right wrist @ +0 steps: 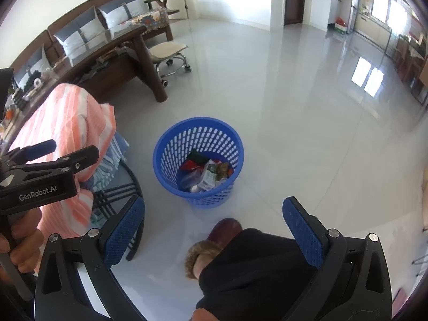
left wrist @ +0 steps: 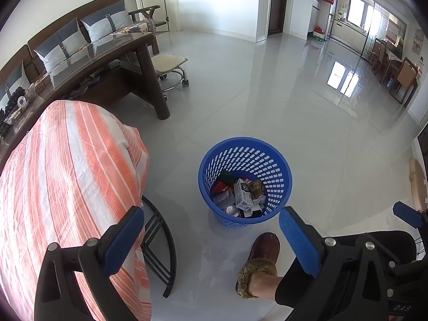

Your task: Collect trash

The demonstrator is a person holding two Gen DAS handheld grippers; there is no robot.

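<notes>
Blue perforated wastebasket (left wrist: 244, 180) standing upright on the glossy pale tiled floor (left wrist: 294, 101), near centre, partly filled: a milk carton (left wrist: 243, 194) leaning among wrappers, a small white cap-like item and dark scraps, too jumbled to name further. Left gripper (left wrist: 211, 243) held above and just nearer than the basket, blue-padded fingers (left wrist: 123, 240) spread wide, nothing between them. Right gripper (right wrist: 214, 235) likewise splayed wide and empty, hovering on the near side of the basket (right wrist: 198, 160). Below both, a brown slipper with a furry cuff (left wrist: 260, 259) planted on the tiles just near of the basket, a dark trouser leg above it. To the left, an orange-and-white striped cloth (left wrist: 61, 187) draped over a dark metal-framed chair (left wrist: 160, 246), close beside the basket but not touching. Farther left, a dark wooden table with a glass top (left wrist: 112, 53), a small wheeled stool (left wrist: 171, 67) at its end, a sofa with grey-and-white cushions (left wrist: 80, 34) behind. In the right wrist view, a hand (right wrist: 18, 246) gripping the other gripper's handle at far left.
</notes>
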